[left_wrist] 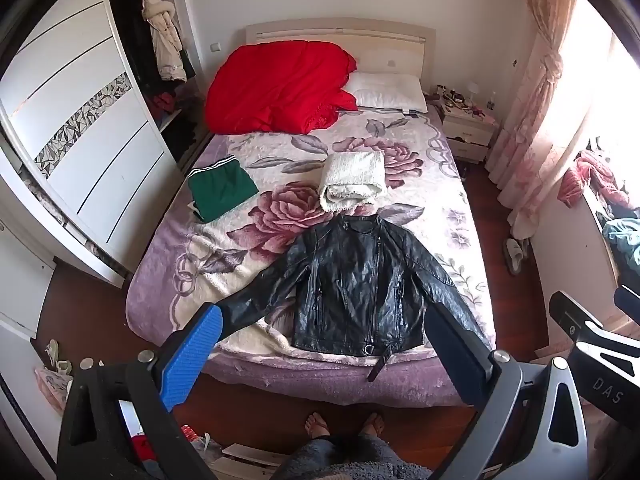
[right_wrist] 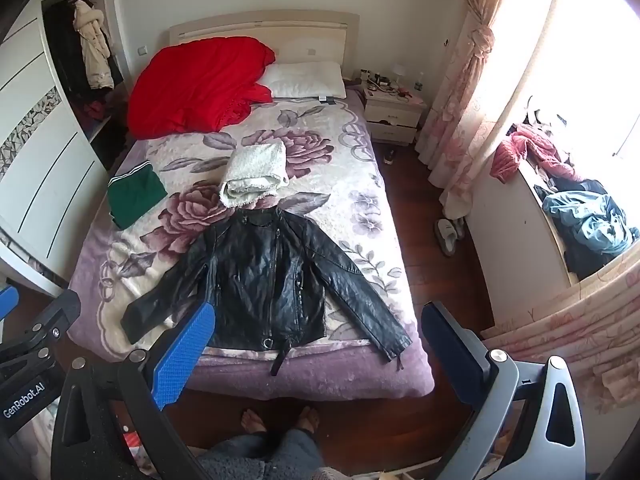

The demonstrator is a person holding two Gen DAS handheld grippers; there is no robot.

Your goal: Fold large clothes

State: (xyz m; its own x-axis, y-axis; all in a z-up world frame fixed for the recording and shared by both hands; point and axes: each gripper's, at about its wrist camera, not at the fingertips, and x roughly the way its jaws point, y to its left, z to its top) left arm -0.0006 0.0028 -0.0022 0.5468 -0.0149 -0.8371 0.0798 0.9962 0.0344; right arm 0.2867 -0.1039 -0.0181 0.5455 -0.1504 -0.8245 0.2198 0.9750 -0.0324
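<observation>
A black leather jacket (left_wrist: 356, 280) lies flat, front up, sleeves spread, at the near end of the bed (left_wrist: 168, 280); it also shows in the right wrist view (right_wrist: 264, 276). My left gripper (left_wrist: 324, 320) is open and empty, held high above the foot of the bed. My right gripper (right_wrist: 316, 320) is open and empty, also high above the bed's foot. A folded white knit (left_wrist: 354, 180) and a folded green garment (left_wrist: 222, 192) lie beyond the jacket, the knit touching its collar.
A red quilt (left_wrist: 280, 88) and a pillow (left_wrist: 388, 92) lie at the headboard. A white wardrobe (left_wrist: 80, 140) stands left, a nightstand (right_wrist: 394, 114) and curtains right. A clothes pile (right_wrist: 580, 216) sits on the window ledge. The person's bare feet (right_wrist: 280, 420) stand on the wooden floor.
</observation>
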